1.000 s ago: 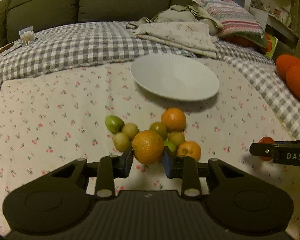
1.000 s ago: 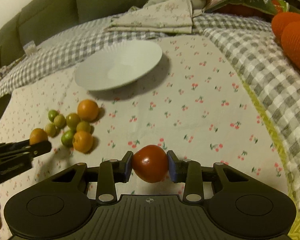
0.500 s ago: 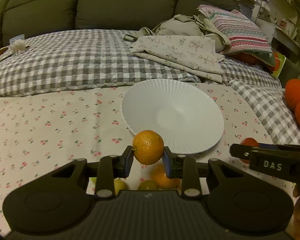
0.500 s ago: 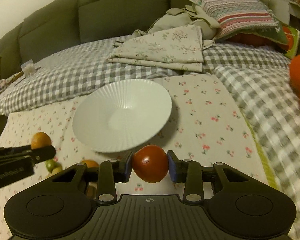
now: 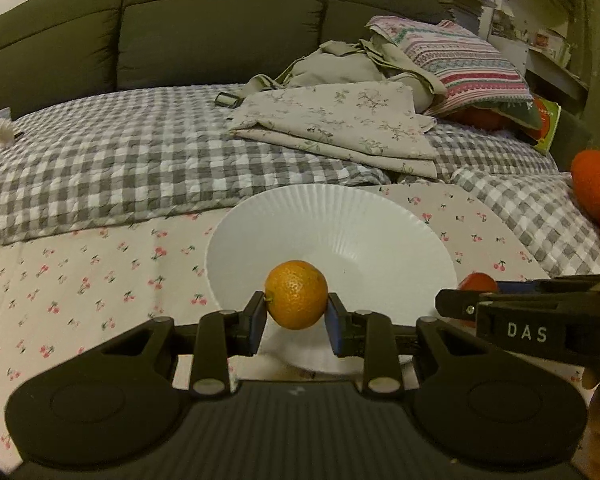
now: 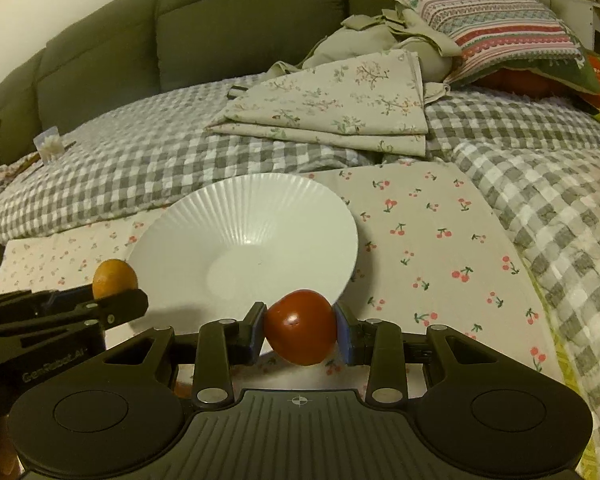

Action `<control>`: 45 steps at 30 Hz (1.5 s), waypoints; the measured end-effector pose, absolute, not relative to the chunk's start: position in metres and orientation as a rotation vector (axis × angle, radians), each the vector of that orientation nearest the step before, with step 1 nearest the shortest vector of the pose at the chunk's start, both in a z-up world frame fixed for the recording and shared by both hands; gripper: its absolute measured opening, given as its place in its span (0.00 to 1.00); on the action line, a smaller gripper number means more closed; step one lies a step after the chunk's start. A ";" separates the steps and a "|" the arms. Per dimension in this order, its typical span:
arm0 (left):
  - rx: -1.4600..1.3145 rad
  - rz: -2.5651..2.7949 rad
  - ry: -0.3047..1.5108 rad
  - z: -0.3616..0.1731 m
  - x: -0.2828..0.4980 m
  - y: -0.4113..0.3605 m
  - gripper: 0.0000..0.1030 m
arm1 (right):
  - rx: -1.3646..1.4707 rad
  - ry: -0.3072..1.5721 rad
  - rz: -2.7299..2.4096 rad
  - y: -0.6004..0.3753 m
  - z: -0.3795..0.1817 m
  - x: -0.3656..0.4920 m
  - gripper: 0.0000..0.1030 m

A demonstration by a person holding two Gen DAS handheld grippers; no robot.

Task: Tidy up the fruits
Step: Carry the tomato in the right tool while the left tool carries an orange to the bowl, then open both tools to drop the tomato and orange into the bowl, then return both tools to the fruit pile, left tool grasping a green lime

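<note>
My left gripper (image 5: pixel 296 318) is shut on an orange (image 5: pixel 297 294) and holds it over the near rim of a white ribbed plate (image 5: pixel 340 224). My right gripper (image 6: pixel 300 330) is shut on a red tomato (image 6: pixel 301 332), held at the near right rim of the same plate (image 6: pixel 252 216). The plate has nothing on it. In the right wrist view the left gripper shows at the left with the orange (image 6: pixel 114 278). In the left wrist view the right gripper shows at the right with the tomato (image 5: pixel 478 282). The other fruits are out of sight below the grippers.
The plate sits on a cherry-print cloth (image 5: pixel 80 280) over a grey checked blanket (image 5: pixel 120 160). Folded floral fabric (image 5: pixel 340 120), a striped pillow (image 5: pixel 460 60) and a dark sofa back (image 5: pixel 180 32) lie behind. Orange plush items (image 5: pixel 596 184) are at the right.
Both grippers have lifted their fruit and moved forward to the plate. The fruit pile has dropped out of view below them.
</note>
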State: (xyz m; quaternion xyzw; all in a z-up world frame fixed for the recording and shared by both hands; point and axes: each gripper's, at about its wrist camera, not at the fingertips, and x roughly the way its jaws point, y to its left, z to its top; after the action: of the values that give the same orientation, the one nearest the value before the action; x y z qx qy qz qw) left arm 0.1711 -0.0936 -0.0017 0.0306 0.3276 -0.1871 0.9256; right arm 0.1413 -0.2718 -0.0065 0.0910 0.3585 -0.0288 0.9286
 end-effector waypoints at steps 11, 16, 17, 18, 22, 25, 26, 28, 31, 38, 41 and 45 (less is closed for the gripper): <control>0.108 -0.413 0.697 -0.025 0.183 -0.101 0.30 | 0.113 0.720 -0.001 -0.257 -0.019 0.163 0.35; 0.071 -0.406 0.681 -0.021 0.183 -0.090 0.47 | 0.117 0.713 -0.004 -0.255 -0.021 0.164 0.45; 0.058 -0.406 0.679 -0.019 0.183 -0.087 0.52 | 0.129 0.704 -0.012 -0.257 -0.019 0.162 0.49; 0.038 -0.409 0.679 -0.017 0.183 -0.084 0.54 | 0.146 0.691 -0.018 -0.259 -0.016 0.160 0.56; 0.025 -0.408 0.678 -0.007 0.183 -0.076 0.56 | 0.204 0.663 -0.027 -0.268 -0.003 0.153 0.66; 0.004 -0.386 0.681 0.002 0.181 -0.067 0.56 | 0.212 0.652 -0.047 -0.272 0.005 0.147 0.66; -0.008 -0.380 0.685 0.005 0.180 -0.063 0.56 | 0.223 0.651 -0.046 -0.274 0.008 0.145 0.66; -0.022 -0.363 0.692 0.011 0.177 -0.055 0.57 | 0.236 0.648 -0.041 -0.276 0.012 0.139 0.66; -0.029 -0.338 0.703 0.019 0.167 -0.046 0.60 | 0.240 0.631 -0.044 -0.278 0.021 0.128 0.66; -0.052 -0.290 0.754 0.027 0.141 -0.021 0.68 | 0.282 0.628 -0.005 -0.274 0.035 0.101 0.66; -0.059 -0.265 0.768 0.028 0.131 -0.010 0.70 | 0.278 0.627 0.020 -0.266 0.040 0.088 0.68; -0.084 -0.252 0.803 0.025 0.117 0.006 0.71 | 0.297 0.620 0.047 -0.258 0.046 0.069 0.73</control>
State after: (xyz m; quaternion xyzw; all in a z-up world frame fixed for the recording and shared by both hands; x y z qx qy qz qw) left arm 0.1166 0.0062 0.0245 -0.0410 0.3897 -0.1221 0.9119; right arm 0.0688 -0.2583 0.0457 0.1458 0.3037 0.0231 0.9413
